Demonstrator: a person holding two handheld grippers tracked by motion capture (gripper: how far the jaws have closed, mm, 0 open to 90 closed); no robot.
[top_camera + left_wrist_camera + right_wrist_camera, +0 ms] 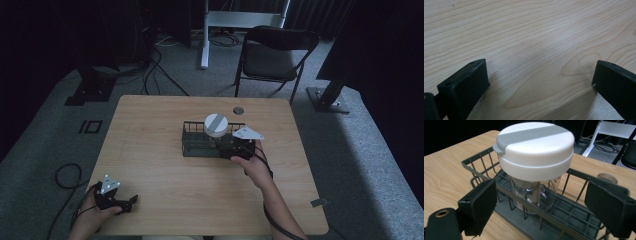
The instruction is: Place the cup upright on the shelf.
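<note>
Light wooden table (165, 165), square top. Near its middle sits a dark green wire basket (196, 140), and inside it, at the right end, stands a clear plastic jar (534, 195) upright under a wide white round lid with a grey band across the top (536, 145).

Right gripper (239, 146) is held by the person's right hand (257, 167) at the basket's near right corner. Jaws are spread apart, holding nothing. In the right gripper view they flank the jar on either side, on the near side of the basket wall; the front wire rail (529, 206) runs between jaws and jar. No contact with the jar is visible.

Left gripper (124, 204) rests at the near left corner of the table in the left hand (90, 212), well apart from the basket. Its jaws are released and wide, with bare wood grain between them.

Surroundings: a small round wooden knob (607, 178) on the table beyond the basket. A black folding chair (272, 52) stands behind the table; cables (155, 70) lie on the grey carpet.
</note>
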